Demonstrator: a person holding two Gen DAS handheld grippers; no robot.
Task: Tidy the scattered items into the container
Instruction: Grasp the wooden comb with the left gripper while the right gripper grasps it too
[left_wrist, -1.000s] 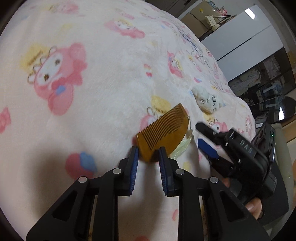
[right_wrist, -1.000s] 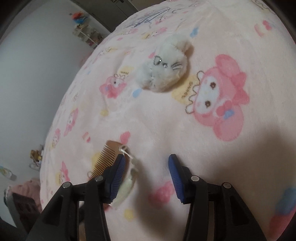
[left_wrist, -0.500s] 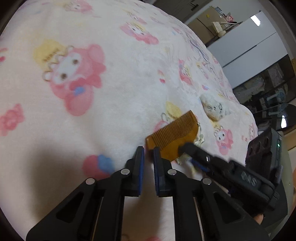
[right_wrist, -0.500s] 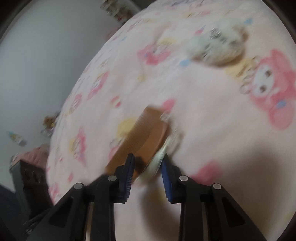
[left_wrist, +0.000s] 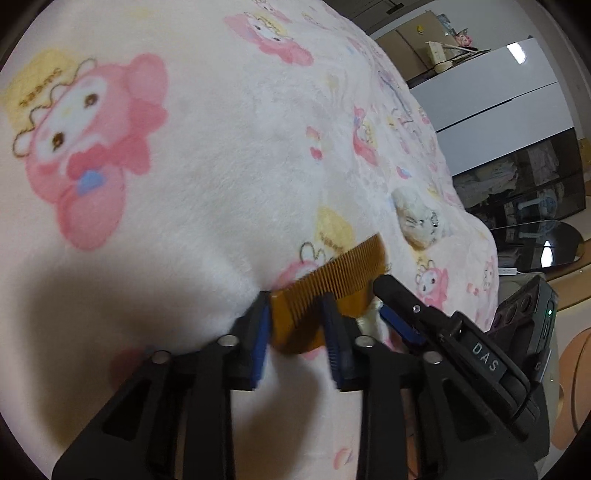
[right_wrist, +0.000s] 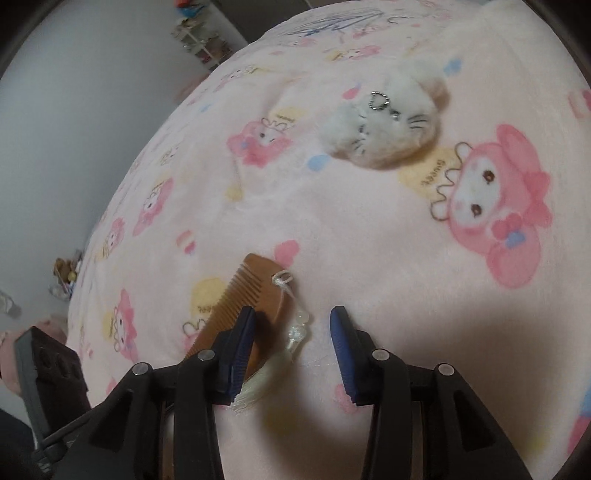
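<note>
A brown wooden comb (left_wrist: 332, 284) with a pale tassel (right_wrist: 291, 332) lies on the pink cartoon-print blanket (left_wrist: 207, 177). My left gripper (left_wrist: 295, 332) is open, its jaws on either side of the comb's near end. My right gripper (right_wrist: 291, 347) is open over the tassel, its left finger against the comb (right_wrist: 243, 299); it also shows in the left wrist view (left_wrist: 399, 310), just right of the comb. A white plush cat (right_wrist: 388, 122) lies farther off on the blanket, also in the left wrist view (left_wrist: 417, 221). No container is in view.
The blanket covers a bed. Past its far edge stand white cabinets (left_wrist: 487, 88) and dark glass shelves (left_wrist: 524, 184). A grey wall (right_wrist: 74, 129) and floor clutter (right_wrist: 66, 277) lie to the left in the right wrist view.
My left gripper shut half a second ago and has opened again around the comb's end. My right gripper narrowed near the tassel, then opened wide.
</note>
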